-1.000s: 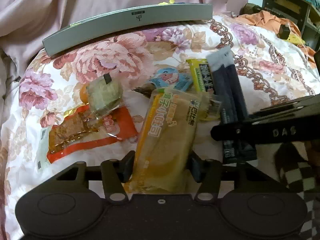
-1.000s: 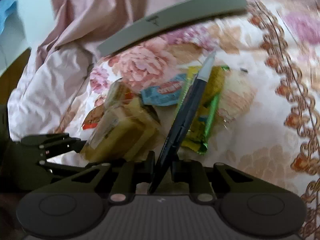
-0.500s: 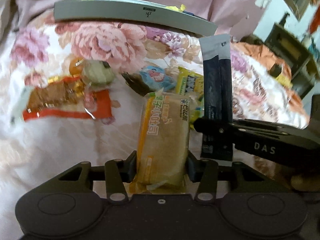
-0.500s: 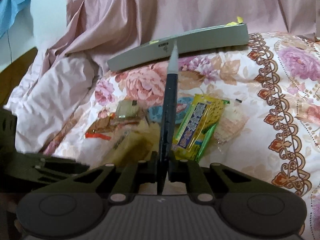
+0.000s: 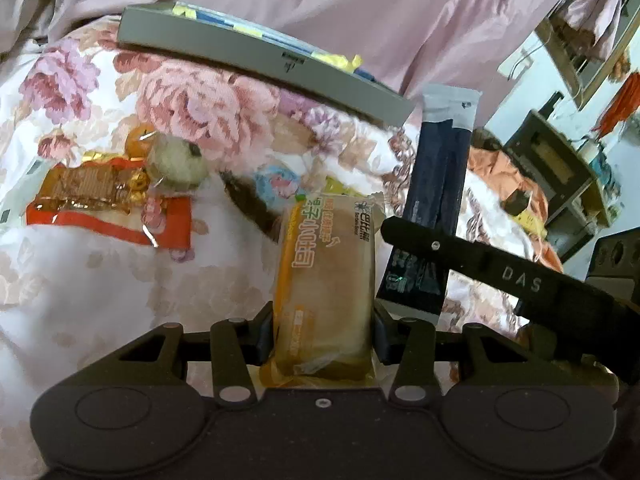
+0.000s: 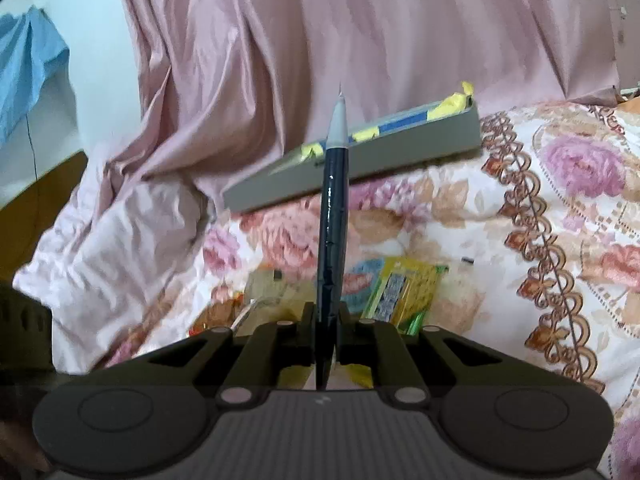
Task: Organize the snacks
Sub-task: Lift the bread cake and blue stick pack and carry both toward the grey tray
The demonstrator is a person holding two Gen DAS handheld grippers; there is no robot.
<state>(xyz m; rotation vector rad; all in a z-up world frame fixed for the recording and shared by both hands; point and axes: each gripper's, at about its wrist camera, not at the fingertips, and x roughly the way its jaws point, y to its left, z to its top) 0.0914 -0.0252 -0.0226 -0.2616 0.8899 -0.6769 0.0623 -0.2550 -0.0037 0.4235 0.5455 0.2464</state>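
Note:
My left gripper (image 5: 323,332) is shut on a wrapped bread pack (image 5: 326,276) with orange print, held up above the floral bedspread. My right gripper (image 6: 326,332) is shut on a long dark navy snack pouch (image 6: 333,216), seen edge-on; the same navy pouch (image 5: 436,200) stands upright at the right of the left wrist view. A grey tray (image 5: 256,62) with yellow and blue packs in it sits at the far edge of the bed; this grey tray (image 6: 360,160) shows behind the pouch. Loose snacks lie below: an orange-red pack (image 5: 104,204), a round greenish sweet (image 5: 176,162), a yellow-green pack (image 6: 404,288).
Pink curtain cloth (image 6: 320,40) hangs behind the tray. A bunched pale sheet (image 6: 120,248) lies at the left. A dark wooden shelf unit (image 5: 560,176) and orange cloth (image 5: 500,176) stand to the right of the bed.
Both grippers have risen off the bedspread with their packs and moved toward the grey tray. The navy pouch has swung from tilted to upright.

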